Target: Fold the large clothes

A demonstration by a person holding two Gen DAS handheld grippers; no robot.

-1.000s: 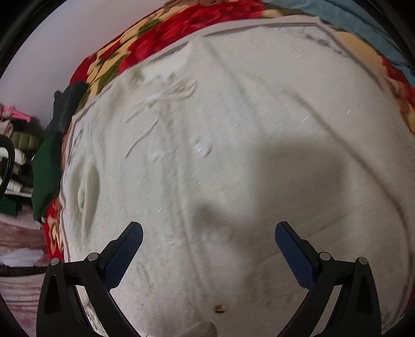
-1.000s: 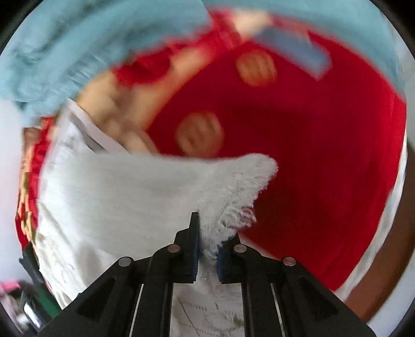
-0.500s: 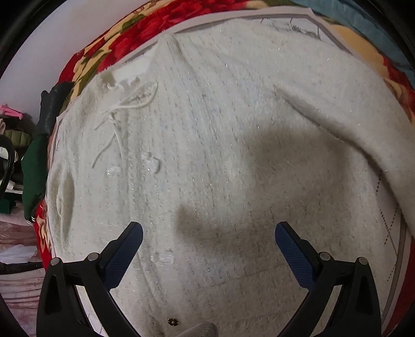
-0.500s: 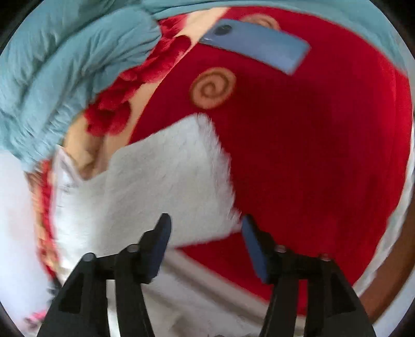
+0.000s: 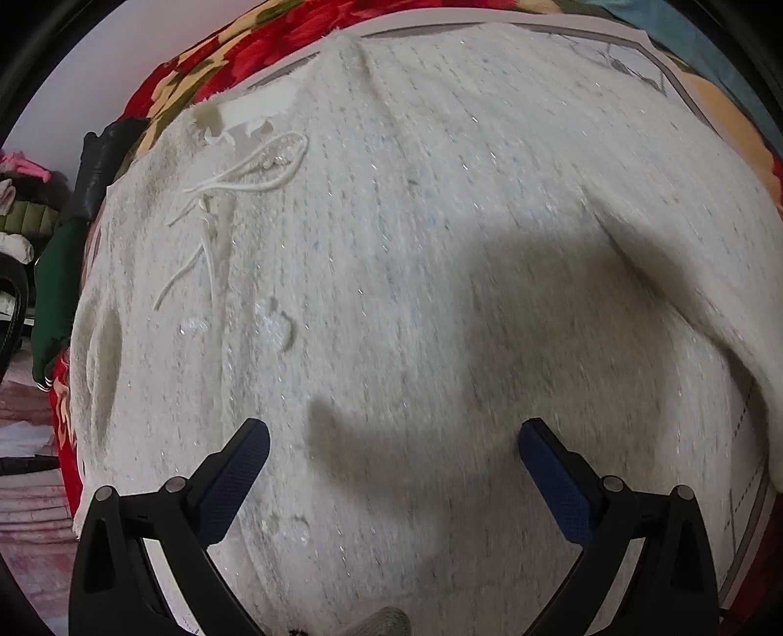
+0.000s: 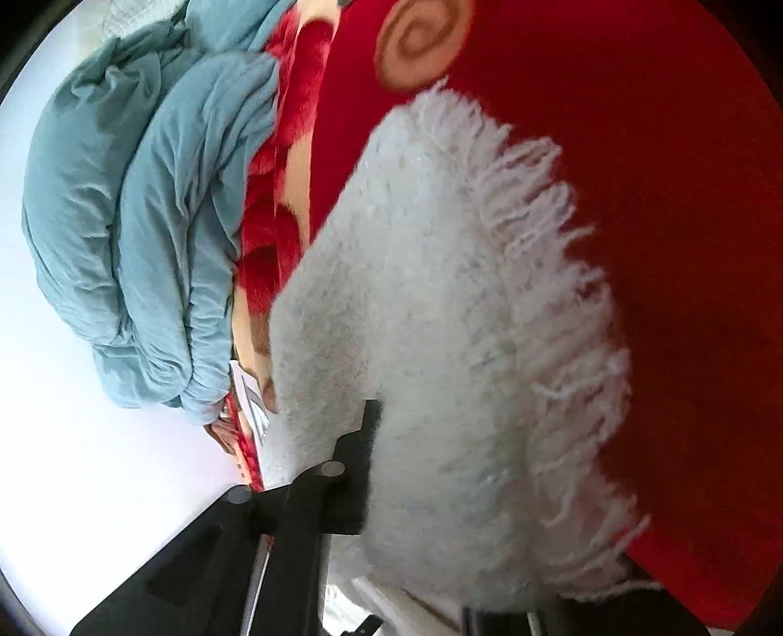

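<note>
Jaws on the left gripper (image 5: 394,452) stand wide apart with nothing between them, hovering over the white fuzzy sweater (image 5: 416,274). We see the sweater spread flat across most of the left wrist view, on a red floral blanket (image 5: 235,63) that shows only as a strip along the far edge. A loose drawstring (image 5: 244,171) lies looped near the neck opening, and a sleeve (image 5: 709,274) is folded in over the body at the right; its end runs off the frame. A dark shadow falls across the knit between the fingers, and the lower part of the fabric is blurred. Dark and green clothes (image 5: 54,274) are piled at the left rim, hard for us to make out. On the right gripper (image 6: 416,489) we can pick out only one black finger (image 6: 362,465); the other is buried behind a fringed white cuff (image 6: 440,342) that fills the view, so we cannot tell how its jaws stand or whether they hold the cuff. That view alone shows the fringe close up, the plain red stretch of blanket with a tan spiral (image 6: 421,44) beyond it, and a crumpled teal cloth (image 6: 147,220) at the left. Only the left wrist view shows the sweater's body and neckline.
</note>
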